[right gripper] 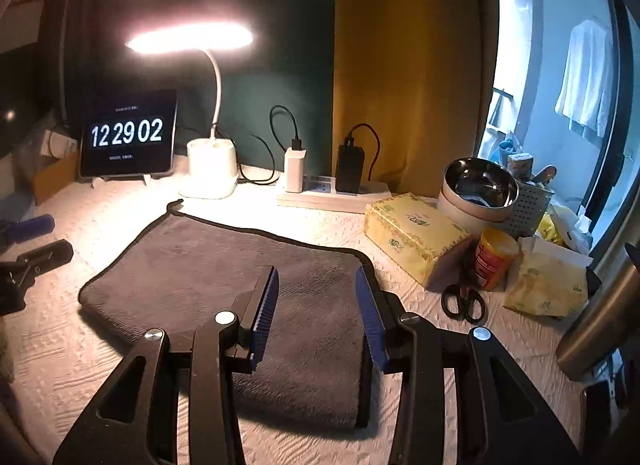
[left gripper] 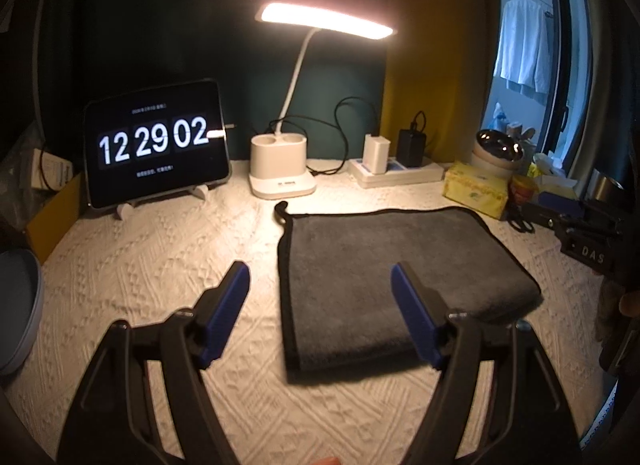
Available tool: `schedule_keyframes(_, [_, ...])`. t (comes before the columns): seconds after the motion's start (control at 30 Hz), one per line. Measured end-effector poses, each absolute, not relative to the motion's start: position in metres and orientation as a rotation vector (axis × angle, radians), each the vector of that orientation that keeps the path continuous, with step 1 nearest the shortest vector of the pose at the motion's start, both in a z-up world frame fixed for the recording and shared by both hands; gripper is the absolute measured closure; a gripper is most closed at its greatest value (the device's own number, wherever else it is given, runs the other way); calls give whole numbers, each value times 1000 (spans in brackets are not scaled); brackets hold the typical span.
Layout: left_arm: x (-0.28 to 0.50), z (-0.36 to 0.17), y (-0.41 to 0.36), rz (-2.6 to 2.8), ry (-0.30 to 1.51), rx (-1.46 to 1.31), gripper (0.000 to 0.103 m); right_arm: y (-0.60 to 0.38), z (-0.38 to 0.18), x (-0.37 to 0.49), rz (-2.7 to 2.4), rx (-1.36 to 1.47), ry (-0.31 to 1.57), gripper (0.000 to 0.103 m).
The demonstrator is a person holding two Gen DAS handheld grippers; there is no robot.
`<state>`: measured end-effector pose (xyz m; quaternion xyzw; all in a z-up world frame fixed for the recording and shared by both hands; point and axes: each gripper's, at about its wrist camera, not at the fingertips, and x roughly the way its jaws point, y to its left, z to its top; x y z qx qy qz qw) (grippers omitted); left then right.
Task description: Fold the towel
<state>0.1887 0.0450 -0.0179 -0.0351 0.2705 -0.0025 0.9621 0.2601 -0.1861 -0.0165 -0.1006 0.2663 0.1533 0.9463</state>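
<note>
A dark grey towel with black trim lies folded flat on the white textured table cover; it also shows in the right wrist view. My left gripper is open and empty, held above the towel's left edge, one blue finger over the cover, the other over the towel. My right gripper is open and empty above the towel's near right part. The left gripper's tips show at the left edge of the right wrist view.
A tablet clock, a lit desk lamp, a power strip with chargers, a yellow tissue box, a steel bowl, a red can, scissors and a metal bottle stand around the towel.
</note>
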Motion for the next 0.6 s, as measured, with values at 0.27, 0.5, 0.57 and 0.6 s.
schedule_keyframes(0.27, [157,-22,42,36,544,-46,28,-190,-17,232,311,-174,525,61])
schedule_keyframes(0.5, [127,-24,35,8,521,-54,28,-192,-24,202,309,-142,521,61])
schedule_keyframes(0.57, [119,-24,31,9,504,-39,28,-194,-24,192,300,-142,510,61])
schedule_keyframes(0.6, [117,-24,28,12,502,-23,28,-195,-23,187,295,-141,503,61])
